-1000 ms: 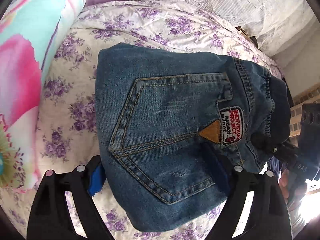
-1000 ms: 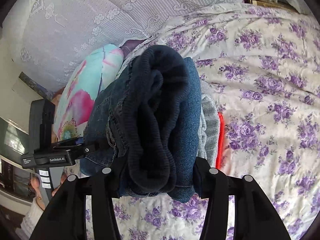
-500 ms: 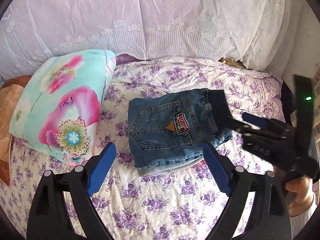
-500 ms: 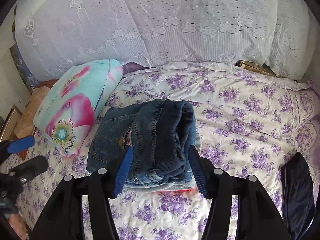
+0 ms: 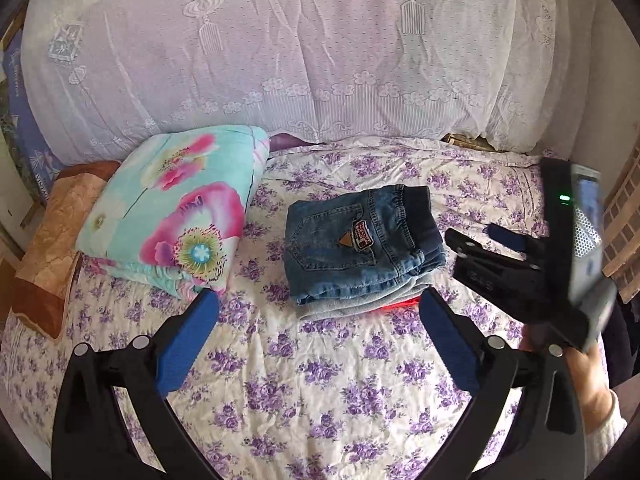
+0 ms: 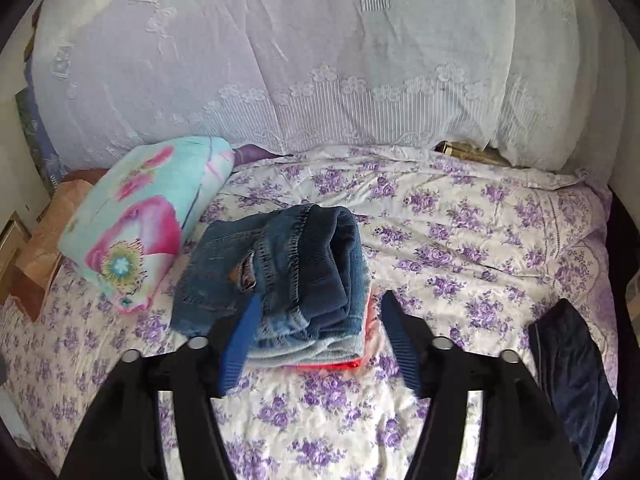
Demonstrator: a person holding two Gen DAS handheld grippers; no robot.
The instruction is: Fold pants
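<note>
The folded blue jeans [image 5: 360, 248] lie on top of a small stack of folded clothes on the floral bed sheet [image 5: 320, 360], back pocket and patch up. In the right wrist view the jeans [image 6: 288, 272] show waistband-first over a grey and a red layer. My left gripper [image 5: 316, 312] is open and empty, pulled back from the stack. My right gripper [image 6: 316, 312] is open and empty, its fingers just in front of the stack's near end. It also shows in the left wrist view [image 5: 492, 248], to the right of the stack.
A folded floral quilt [image 5: 176, 216] lies left of the stack. A lace curtain [image 5: 320, 60] hangs behind the bed. A dark garment [image 6: 572, 372] lies at the bed's right edge. A brown cushion [image 5: 52, 248] sits at the far left.
Both grippers let go of the jeans and pulled back and up from the stack. The jeans now rest on the pile.
</note>
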